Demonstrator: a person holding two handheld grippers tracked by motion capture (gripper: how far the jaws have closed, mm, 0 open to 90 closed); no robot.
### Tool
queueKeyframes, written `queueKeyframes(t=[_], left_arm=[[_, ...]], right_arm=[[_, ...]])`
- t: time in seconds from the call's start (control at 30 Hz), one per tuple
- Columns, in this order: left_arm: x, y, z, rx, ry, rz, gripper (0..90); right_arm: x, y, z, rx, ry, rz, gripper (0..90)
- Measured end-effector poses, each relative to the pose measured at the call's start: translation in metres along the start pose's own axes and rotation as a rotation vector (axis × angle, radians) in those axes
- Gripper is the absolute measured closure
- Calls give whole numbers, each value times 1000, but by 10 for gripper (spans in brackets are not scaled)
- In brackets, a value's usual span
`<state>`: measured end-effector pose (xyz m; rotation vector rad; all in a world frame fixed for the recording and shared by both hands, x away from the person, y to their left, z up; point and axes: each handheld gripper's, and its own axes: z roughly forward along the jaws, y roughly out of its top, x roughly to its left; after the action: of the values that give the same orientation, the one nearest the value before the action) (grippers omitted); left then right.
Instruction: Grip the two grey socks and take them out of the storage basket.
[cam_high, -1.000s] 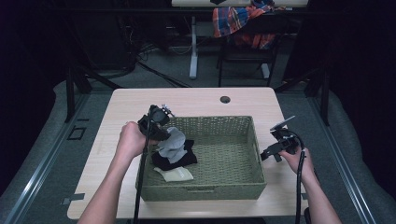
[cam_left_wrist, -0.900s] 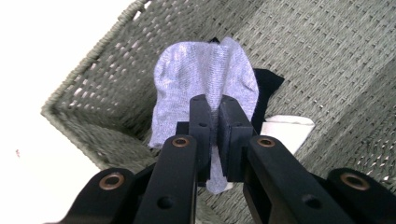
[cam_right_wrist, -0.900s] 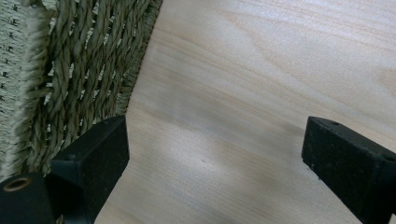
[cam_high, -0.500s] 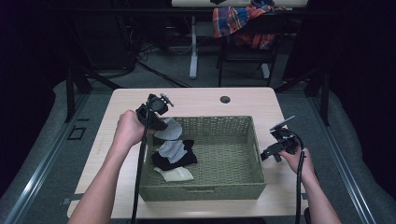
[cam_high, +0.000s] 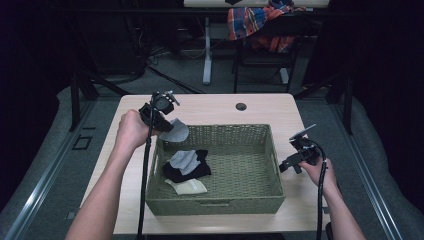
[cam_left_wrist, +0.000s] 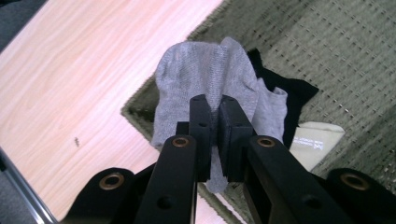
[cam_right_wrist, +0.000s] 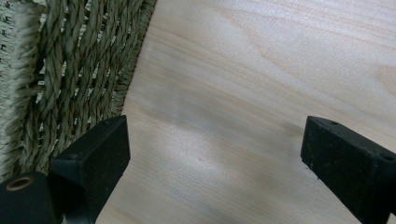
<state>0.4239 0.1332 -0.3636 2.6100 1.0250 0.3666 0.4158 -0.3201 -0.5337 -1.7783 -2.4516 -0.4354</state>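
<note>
Grey sock (cam_left_wrist: 205, 79) pinched in the left gripper (cam_left_wrist: 212, 109), lifted over the basket's (cam_high: 215, 205) far left corner.

Held clear of the rim, probably for moving out onto the wooden table (cam_high: 210, 107). Soft knit, hanging limp. Left inside the coarse woven basket: another grey sock (cam_high: 184, 160), a black one (cam_high: 185, 174), a cream one (cam_high: 187, 186). Right gripper (cam_right_wrist: 212, 154) gaping wide, empty, low beside the basket's right wall.
</note>
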Motion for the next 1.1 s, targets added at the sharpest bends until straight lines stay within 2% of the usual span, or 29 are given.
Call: queueKeyframes(t=[0.03, 0.1, 0.3, 0.4, 0.47, 0.73, 0.93, 1.0, 1.1], left_arm=[[2, 1, -2, 2, 4, 3, 855], [4, 2, -4, 0, 12, 0, 855], [12, 4, -10, -3, 24, -13, 855], [16, 4, -11, -5, 31, -23, 855], [19, 4, -12, 2, 33, -28, 855], [35, -4, -12, 21, 49, -72, 855], [48, -13, -13, 31, 62, -109, 855], [52, -16, -13, 30, 65, -125, 855], [58, -21, -13, 36, 67, -147, 855]], right_arm=[[2, -1, 1, -24, -1, 18, 78], [2, -1, 1, -27, -1, 21, 78], [1, -1, 1, -17, -1, 15, 78], [0, 0, 0, 7, -1, -4, 79], [0, 0, 0, 0, 1, 0, 79], [1, -1, 1, -18, 2, 16, 79], [0, 0, 1, -6, 5, 7, 79], [1, -1, 1, -25, 2, 21, 79], [0, 0, 0, 8, 1, -4, 79]])
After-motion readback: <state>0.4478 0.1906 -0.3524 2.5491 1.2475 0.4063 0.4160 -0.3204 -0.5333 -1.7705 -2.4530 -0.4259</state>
